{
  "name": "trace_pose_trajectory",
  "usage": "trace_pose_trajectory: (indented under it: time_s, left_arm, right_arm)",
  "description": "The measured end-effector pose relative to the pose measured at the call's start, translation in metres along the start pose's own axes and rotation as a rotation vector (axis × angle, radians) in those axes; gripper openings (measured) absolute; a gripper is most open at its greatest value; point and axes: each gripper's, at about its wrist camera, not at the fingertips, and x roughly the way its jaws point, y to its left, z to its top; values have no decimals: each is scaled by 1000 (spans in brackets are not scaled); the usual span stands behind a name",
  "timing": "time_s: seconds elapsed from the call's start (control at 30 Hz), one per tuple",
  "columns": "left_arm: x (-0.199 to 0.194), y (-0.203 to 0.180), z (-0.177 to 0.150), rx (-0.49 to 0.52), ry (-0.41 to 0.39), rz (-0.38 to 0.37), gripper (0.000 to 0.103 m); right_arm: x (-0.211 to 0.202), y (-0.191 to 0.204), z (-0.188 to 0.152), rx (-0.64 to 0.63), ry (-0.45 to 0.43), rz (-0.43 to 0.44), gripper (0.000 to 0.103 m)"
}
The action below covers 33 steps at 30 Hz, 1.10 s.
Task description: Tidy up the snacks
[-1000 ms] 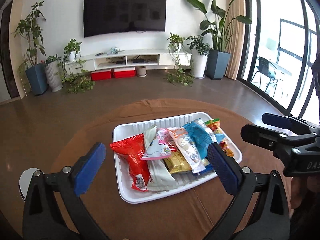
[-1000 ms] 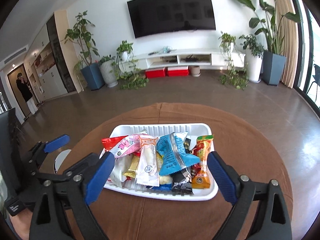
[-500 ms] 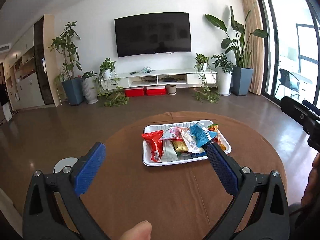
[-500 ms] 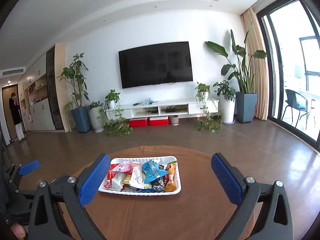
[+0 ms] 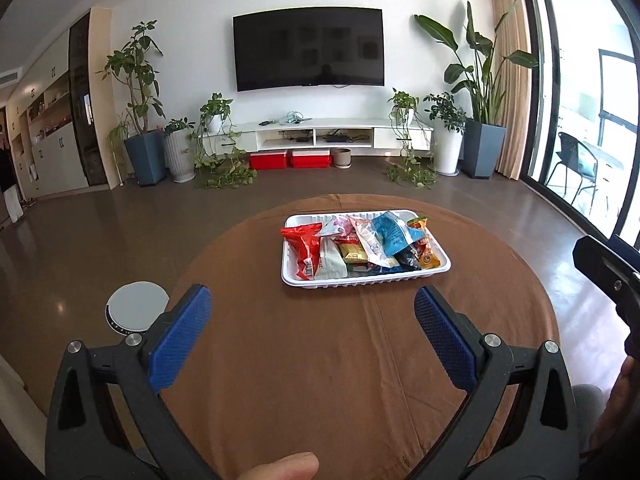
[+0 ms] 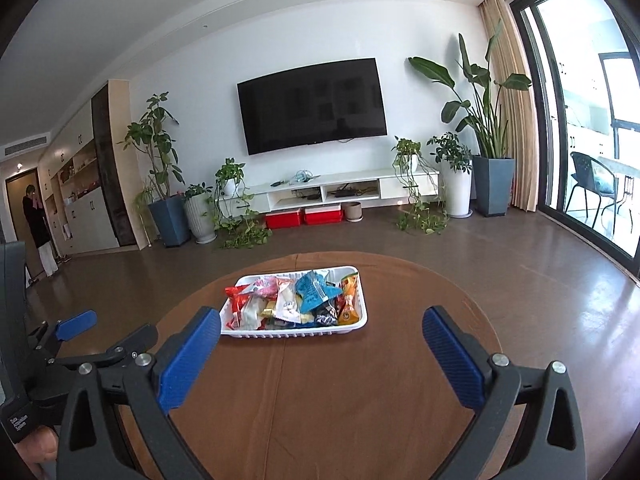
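Observation:
A white ribbed tray (image 5: 438,271) (image 6: 361,322) sits on the far half of a round table with a brown cloth (image 5: 320,360) (image 6: 340,392). Several snack packets are heaped in it, among them a red packet (image 5: 305,249) (image 6: 236,300), a blue packet (image 5: 390,234) (image 6: 314,294) and an orange packet (image 5: 425,250) (image 6: 348,304). My left gripper (image 5: 312,320) hangs open over the near cloth, well short of the tray, nothing between its blue pads. My right gripper (image 6: 322,342) is also open and empty, just short of the tray's near rim. The left gripper shows at the right wrist view's lower left (image 6: 80,340).
A white disc (image 5: 136,306) lies on the floor left of the table. Beyond are a wall TV (image 5: 308,48), a low white TV bench (image 5: 320,136), potted plants (image 6: 484,128) and glass doors (image 6: 592,120) on the right. A person (image 6: 36,228) stands in a far doorway.
Both grippers have pulled back and risen from right over the tray; it now looks small and far. The right jaws widened slightly. The snacks in the tray have not moved.

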Motion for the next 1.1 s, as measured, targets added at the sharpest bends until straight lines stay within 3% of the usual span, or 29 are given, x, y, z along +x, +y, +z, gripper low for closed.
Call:
trace_pose_trajectory:
  time_s: [0.43,0.73,1.1]
  left_arm:
    - [55,20,-43,-76,181,-38,103]
    - [87,23,-57,-77,238,-30,103]
    - [96,22,-63,-76,259,-39,103]
  right_arm:
    - [26,11,-53,-45,146,-21,103]
    - [43,21,-71,-60,231,-18,103]
    - [51,24,-75,-65,277,-15,103]
